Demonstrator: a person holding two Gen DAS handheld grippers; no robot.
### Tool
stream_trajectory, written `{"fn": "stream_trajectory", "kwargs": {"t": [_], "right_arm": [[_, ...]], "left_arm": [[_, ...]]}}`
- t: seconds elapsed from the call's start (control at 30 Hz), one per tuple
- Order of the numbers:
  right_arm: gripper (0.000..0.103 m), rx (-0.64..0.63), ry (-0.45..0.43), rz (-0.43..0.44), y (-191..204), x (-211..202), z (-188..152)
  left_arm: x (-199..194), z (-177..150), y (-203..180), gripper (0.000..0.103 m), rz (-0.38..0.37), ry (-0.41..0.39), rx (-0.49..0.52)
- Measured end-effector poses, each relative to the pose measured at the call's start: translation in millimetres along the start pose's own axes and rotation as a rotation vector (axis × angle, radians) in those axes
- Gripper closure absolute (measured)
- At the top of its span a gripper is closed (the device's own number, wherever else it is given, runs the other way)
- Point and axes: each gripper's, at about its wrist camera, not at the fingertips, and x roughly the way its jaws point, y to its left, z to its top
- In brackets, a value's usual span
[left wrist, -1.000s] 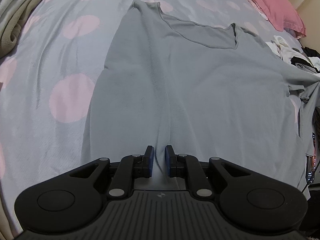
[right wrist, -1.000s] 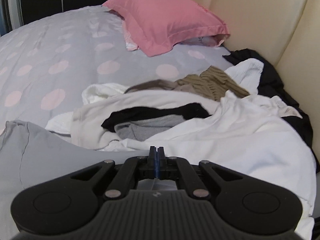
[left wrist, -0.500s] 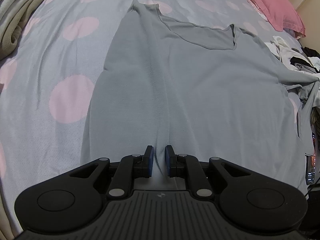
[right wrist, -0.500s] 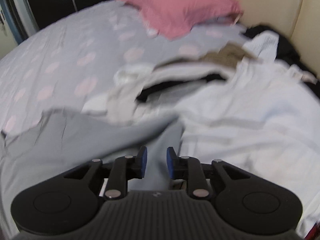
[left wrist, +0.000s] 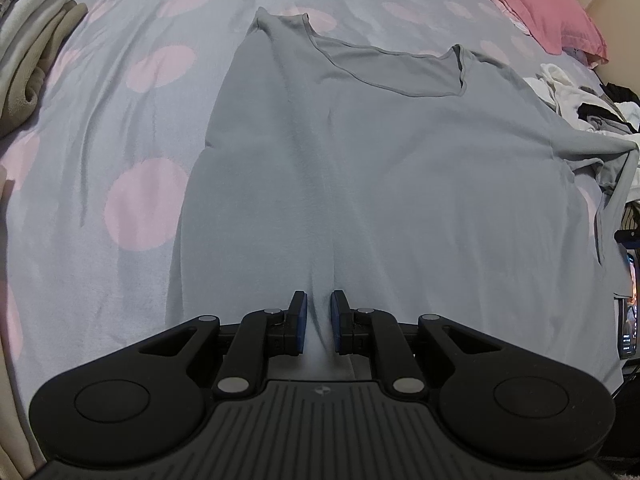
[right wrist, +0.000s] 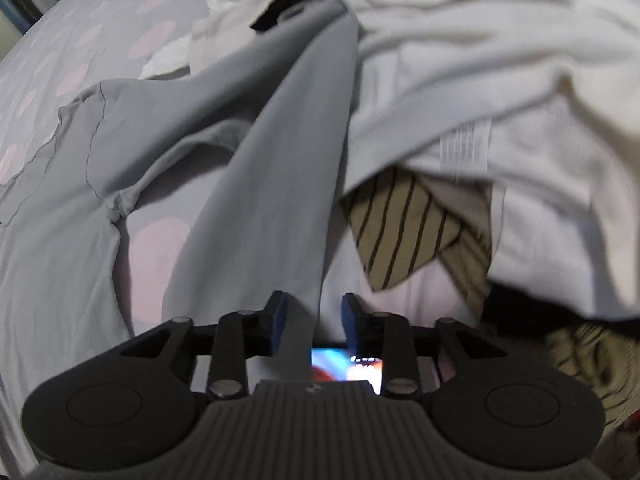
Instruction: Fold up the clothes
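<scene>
A grey shirt (left wrist: 360, 168) is spread flat on the bedsheet (left wrist: 100, 128), filling the centre of the left wrist view, its neckline toward the top of the frame. Its hem is seen at the bottom centre, where a pinch of fabric is gripped by the left gripper (left wrist: 319, 316); the blue pads (left wrist: 301, 322) are set narrowly, with a raised fold of cloth pressed between them. One sleeve (left wrist: 616, 184) is seen trailing off at the right edge, toward a pile of clothes (left wrist: 576, 100). Folded towels (left wrist: 28, 60) are stacked at the upper left, and a pink pillow (left wrist: 552, 4) is seen at the upper right.

In the right wrist view, the sleeve (right wrist: 280, 168) runs as a long grey band from the upper centre down to the bottom centre, where it passes between the fingers of the right gripper (right wrist: 314, 320). The jaws are opening: the sleeve lies against the left pad (right wrist: 278, 320), while the right pad stands clear of it, so the cloth is not clamped. A white garment (right wrist: 500, 80) is heaped across the upper right, and a striped garment (right wrist: 404, 224) shows beneath it at centre right. A lit screen (right wrist: 346, 368) is visible just behind the fingers.
</scene>
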Motion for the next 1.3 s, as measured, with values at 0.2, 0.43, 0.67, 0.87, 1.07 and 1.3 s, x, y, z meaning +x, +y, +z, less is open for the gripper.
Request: {"fn": "stream_trajectory", "kwargs": {"t": [0.2, 0.43, 0.67, 0.87, 1.07, 1.3], "right_arm": [[0.1, 0.002, -0.037, 0.022, 6, -16, -5], [0.1, 0.011, -0.183, 0.028, 7, -85, 2], [0.1, -0.022, -0.31, -0.092, -13, -166, 34], [0.1, -0.007, -0.342, -0.25, -40, -203, 67], [0.1, 0.013, -0.33, -0.33, -59, -195, 88], [0.098, 0.007, -0.328, -0.275, -64, -161, 82]], "left_arm": [[-1, -1, -1, 0.093, 0.002, 0.002, 0.006], [-4, -2, 0, 0.093, -0.007, -0.002, -0.006], [-10, 1, -1, 0.093, -0.029, -0.02, -0.018], [-15, 3, 2, 0.093, -0.035, -0.035, -0.034], [-15, 5, 4, 0.093, -0.03, -0.04, -0.042], [-14, 3, 5, 0.092, -0.019, -0.035, -0.037]]}}
